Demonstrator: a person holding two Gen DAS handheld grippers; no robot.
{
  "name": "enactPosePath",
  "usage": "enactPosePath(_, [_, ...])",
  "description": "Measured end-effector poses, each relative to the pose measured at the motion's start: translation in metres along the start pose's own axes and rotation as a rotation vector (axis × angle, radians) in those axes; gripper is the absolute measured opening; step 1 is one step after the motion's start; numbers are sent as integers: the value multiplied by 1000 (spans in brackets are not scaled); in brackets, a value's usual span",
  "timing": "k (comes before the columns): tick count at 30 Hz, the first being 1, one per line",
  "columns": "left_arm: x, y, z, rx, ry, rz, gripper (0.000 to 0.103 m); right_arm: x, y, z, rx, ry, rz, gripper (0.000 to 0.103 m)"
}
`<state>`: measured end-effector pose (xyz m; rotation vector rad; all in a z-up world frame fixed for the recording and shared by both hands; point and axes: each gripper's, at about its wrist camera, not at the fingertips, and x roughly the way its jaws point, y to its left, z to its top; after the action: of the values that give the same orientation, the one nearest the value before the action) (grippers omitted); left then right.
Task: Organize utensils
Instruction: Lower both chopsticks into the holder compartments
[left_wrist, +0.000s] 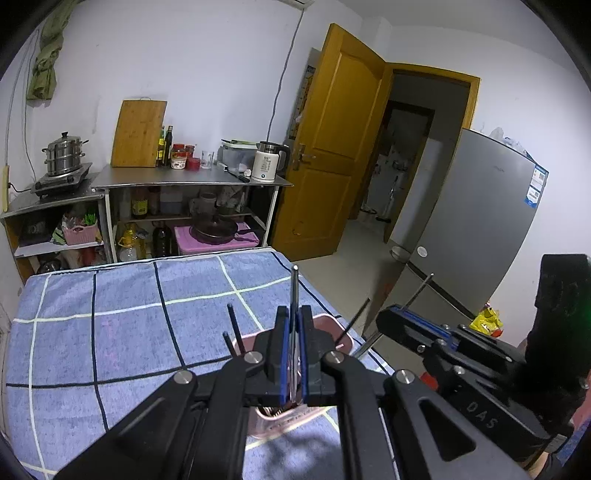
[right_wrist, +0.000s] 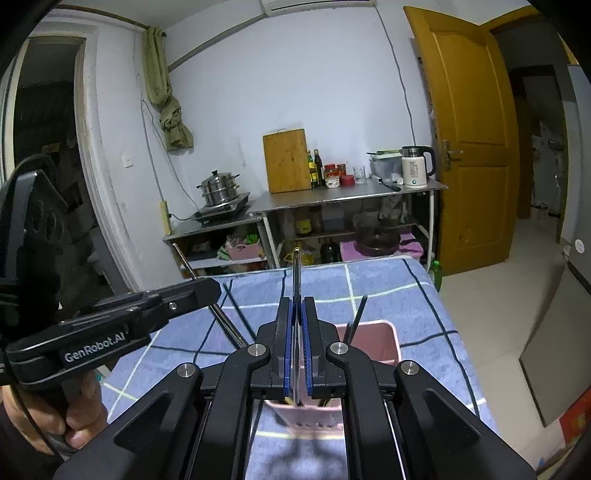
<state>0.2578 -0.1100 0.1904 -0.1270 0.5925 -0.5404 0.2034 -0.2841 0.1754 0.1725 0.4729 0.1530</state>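
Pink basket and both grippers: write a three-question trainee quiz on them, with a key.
1. True or false: each gripper is shut on a thin metal utensil.
2. What covers the table: A) blue checked cloth, B) bare wood, C) newspaper?
3. What else stands in the pink basket?

Key: 1. True: left gripper, right gripper. 2. A, blue checked cloth. 3. Dark chopsticks in the pink basket.

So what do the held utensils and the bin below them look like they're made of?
Utensil in left gripper: slim rod with bright glints, probably polished steel. The right gripper's: same shine, likely steel. Pink bin: matte, moulded, slotted wall, apparently plastic.
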Motion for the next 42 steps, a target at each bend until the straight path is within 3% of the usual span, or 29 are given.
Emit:
enactPosePath(9, [23,8,-3,-8,22,8,5,19,-11,-2,21,11,0,5])
enactPosePath(22, [50,16,-31,-19,101,-1,5,53,-7,-34,-37,90,-25,5])
enactPosePath(34, [62,22,-56,-5,165,7,5,80,-20,-64,-21,184,-42,5])
enactPosePath(42, [57,21,-59,-4,162,-6,5,76,-20,-67,-20,192,-47,5])
